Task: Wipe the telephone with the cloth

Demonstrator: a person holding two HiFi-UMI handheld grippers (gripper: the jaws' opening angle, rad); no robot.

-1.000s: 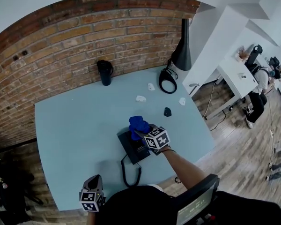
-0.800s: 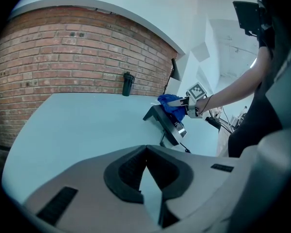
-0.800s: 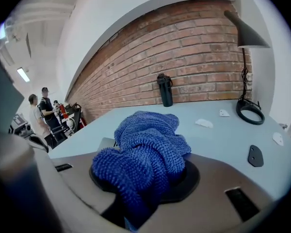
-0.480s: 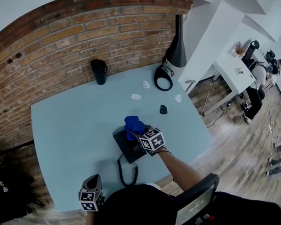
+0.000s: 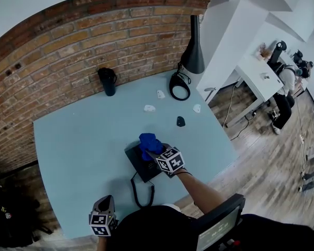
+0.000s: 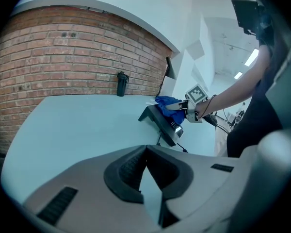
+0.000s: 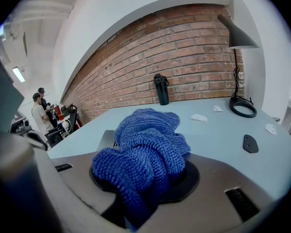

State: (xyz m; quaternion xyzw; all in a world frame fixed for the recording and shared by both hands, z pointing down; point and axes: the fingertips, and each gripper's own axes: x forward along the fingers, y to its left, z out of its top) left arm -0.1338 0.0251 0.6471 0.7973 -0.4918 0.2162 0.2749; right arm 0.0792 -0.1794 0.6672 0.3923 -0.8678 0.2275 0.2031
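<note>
**Cloth held on telephone by right hand-held gripper; left one idle**

A brick wall (image 5: 68, 51) is seen along the far side. A pale blue bench (image 5: 78, 140) is set against it and fills the middle of the head view. A black lamp (image 5: 192, 51) is stood at the far right corner of the bench, with its ring base (image 5: 179, 88) on the surface. A black tumbler (image 5: 108, 81) is stood upright at the far side, near the wall and well apart from the lamp.

The black telephone (image 5: 138, 167) is placed near the middle of the bench, toward the near edge, and its coiled cord (image 5: 141, 192) is looped out on the near side. The blue cloth (image 5: 149, 143) is bunched on the far end of the telephone and touches it.

The right hand-held gripper (image 5: 156, 153) is clenched on the cloth; a thick wad is seen squeezed between its jaws in the right gripper view. The left hand-held gripper (image 5: 107, 198) is held over the near left edge of the bench, well apart from the telephone. Its jaws are closed tip to tip, and nothing is gripped.

Three small white pieces (image 5: 149, 108) and one small black piece (image 5: 180, 121) are scattered on the bench between the telephone and the lamp.
</note>
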